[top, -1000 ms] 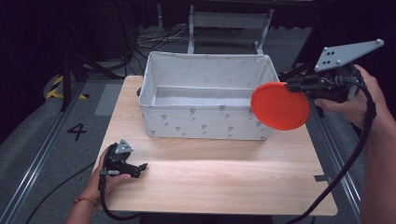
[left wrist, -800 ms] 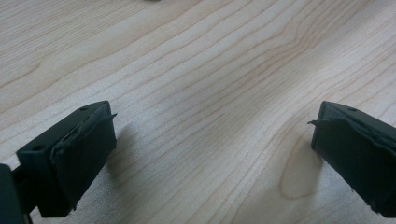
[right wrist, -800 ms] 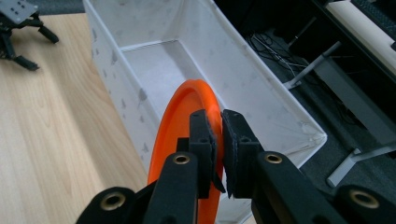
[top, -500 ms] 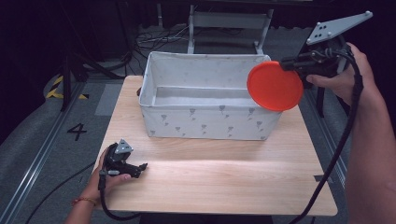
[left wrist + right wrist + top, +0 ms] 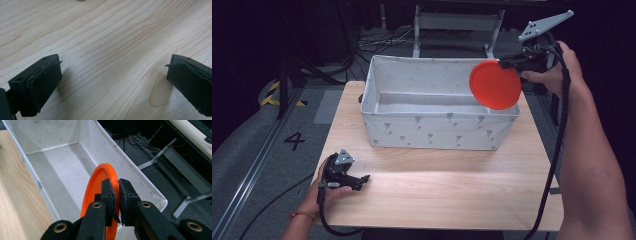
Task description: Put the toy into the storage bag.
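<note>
Now our right claw (image 5: 503, 63) pinches the orange plate (image 5: 495, 84) above the fabric bin (image 5: 437, 132); our left claw (image 5: 362, 179) rests wide open, holding nothing, on the surface (image 5: 452, 185).

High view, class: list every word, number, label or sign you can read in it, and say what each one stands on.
"4": a black numeral on the grey floor left of the table.
Yellow and black hazard stripes, a sign without words, lie on the floor farther back.
The fabric bin bears small grey printed shapes, not letters.
No other text is readable; the orange plate carries none.
</note>
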`<state>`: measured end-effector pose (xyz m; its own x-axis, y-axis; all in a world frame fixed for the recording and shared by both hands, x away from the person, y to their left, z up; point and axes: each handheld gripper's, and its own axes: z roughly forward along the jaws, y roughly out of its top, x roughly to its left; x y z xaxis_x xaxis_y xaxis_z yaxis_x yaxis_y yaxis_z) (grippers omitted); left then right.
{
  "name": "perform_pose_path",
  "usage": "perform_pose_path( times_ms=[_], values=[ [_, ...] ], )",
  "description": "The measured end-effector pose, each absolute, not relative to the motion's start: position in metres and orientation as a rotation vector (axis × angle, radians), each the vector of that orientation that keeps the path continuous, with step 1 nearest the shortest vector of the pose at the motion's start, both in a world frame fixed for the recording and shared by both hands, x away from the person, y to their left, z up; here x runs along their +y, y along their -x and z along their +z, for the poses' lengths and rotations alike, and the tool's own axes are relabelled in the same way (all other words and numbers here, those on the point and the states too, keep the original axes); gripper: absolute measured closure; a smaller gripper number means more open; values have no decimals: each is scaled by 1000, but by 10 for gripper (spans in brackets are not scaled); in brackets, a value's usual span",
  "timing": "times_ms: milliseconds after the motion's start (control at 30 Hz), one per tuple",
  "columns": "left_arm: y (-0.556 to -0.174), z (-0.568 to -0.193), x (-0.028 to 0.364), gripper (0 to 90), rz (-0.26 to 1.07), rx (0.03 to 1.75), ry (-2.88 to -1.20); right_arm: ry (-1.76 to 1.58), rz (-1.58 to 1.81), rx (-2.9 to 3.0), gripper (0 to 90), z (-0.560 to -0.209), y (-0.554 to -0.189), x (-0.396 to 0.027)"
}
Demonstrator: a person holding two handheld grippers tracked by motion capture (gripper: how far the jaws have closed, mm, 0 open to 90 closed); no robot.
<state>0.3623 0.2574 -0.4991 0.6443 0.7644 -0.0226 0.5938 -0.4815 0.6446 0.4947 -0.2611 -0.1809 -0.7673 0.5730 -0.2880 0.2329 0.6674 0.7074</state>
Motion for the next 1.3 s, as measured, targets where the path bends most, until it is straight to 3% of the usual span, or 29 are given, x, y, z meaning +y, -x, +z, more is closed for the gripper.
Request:
perform_pose_path(
  times_ms=[867,1300],
  values=[
    [-362,-499,257,2,355,1052,-2240,-390,729,2680,830,-263,-518,-239],
    [-362,-499,258,2,359,1051,-2240,-310,535,2817,829,-277,-516,-231]
  ],
)
